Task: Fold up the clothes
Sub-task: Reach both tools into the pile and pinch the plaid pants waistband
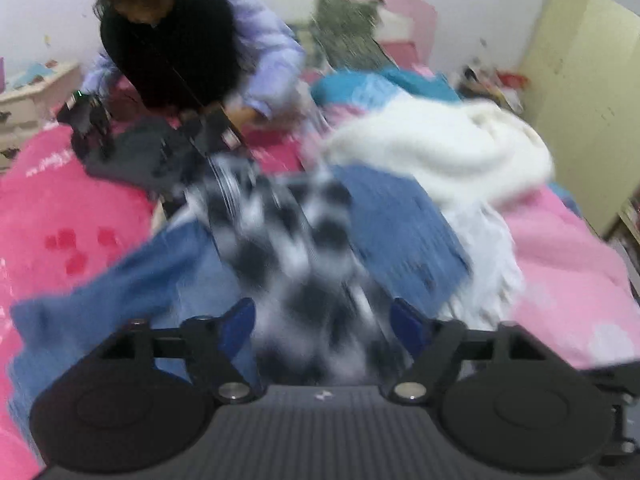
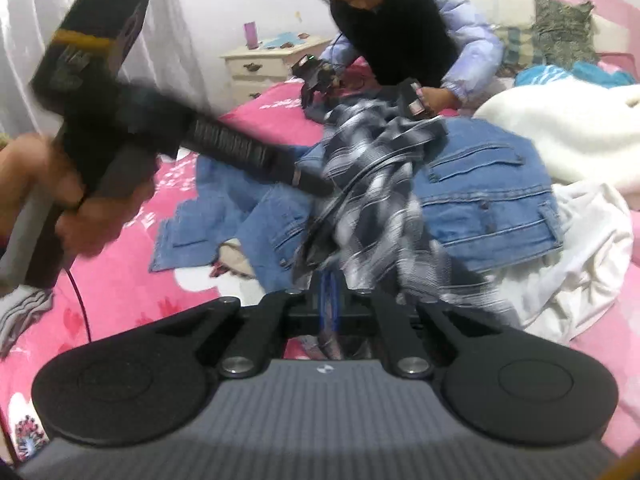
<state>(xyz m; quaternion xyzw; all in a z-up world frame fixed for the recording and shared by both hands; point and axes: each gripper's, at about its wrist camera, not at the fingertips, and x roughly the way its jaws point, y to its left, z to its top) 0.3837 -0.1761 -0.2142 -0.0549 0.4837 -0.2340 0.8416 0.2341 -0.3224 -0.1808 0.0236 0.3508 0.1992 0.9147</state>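
A black-and-white plaid shirt [image 2: 372, 204] lies bunched over blue denim clothes [image 2: 492, 204] on a pink bed. My right gripper [image 2: 330, 292] is shut on the plaid shirt's near edge. In the left wrist view the plaid shirt [image 1: 296, 248] is blurred and runs between the blue fingers [image 1: 240, 322] of my left gripper [image 1: 324, 320], which stand wide apart. In the right wrist view the left gripper [image 2: 320, 188] reaches in from the left, its tip against the shirt.
Another person [image 2: 404, 28] kneels at the far side of the bed with two grippers on a dark garment [image 1: 136, 156]. A white fluffy blanket [image 1: 452, 148] and white cloth [image 2: 584, 256] lie right. A nightstand [image 2: 264, 64] stands by the wall. Pink bedspread [image 1: 60, 208] surrounds the pile.
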